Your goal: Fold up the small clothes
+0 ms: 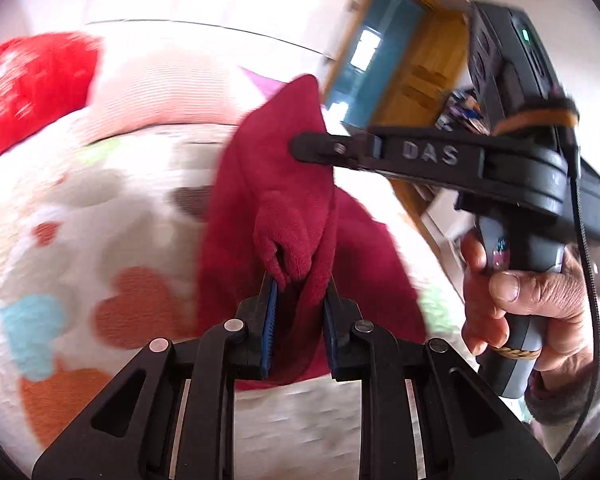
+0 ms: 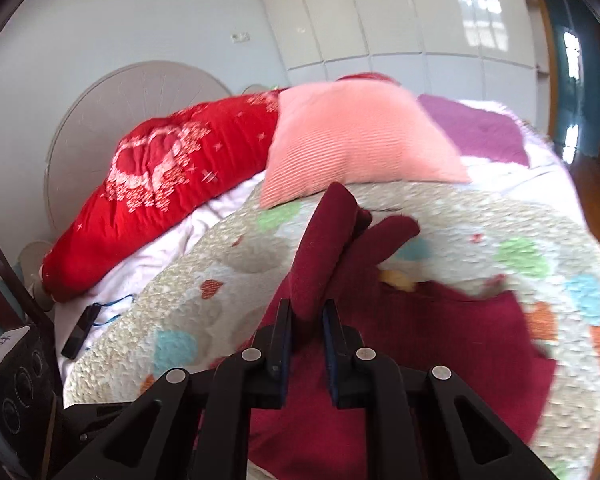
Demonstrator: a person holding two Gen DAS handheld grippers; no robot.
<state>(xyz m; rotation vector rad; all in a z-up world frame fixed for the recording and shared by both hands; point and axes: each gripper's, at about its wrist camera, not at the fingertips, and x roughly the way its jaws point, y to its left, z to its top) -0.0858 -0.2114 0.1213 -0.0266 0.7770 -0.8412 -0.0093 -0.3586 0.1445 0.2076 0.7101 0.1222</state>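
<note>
A dark red fleece garment [image 1: 284,216] hangs lifted above the bed, bunched and partly folded. My left gripper [image 1: 298,280] is shut on a fold of it. My right gripper [image 2: 307,307] is shut on another edge of the same garment [image 2: 412,340], which trails down onto the quilt. In the left wrist view the right gripper [image 1: 312,148] comes in from the right, its tip pinching the garment's upper part, held by a hand [image 1: 528,304].
The bed has a quilt with coloured hearts [image 2: 480,240]. A pink pillow [image 2: 356,140], a red pillow [image 2: 172,176] and a purple cloth [image 2: 476,128] lie at the head. A small black device with a cord [image 2: 80,332] lies at the bed's left edge. A wooden door [image 1: 420,72] stands beyond.
</note>
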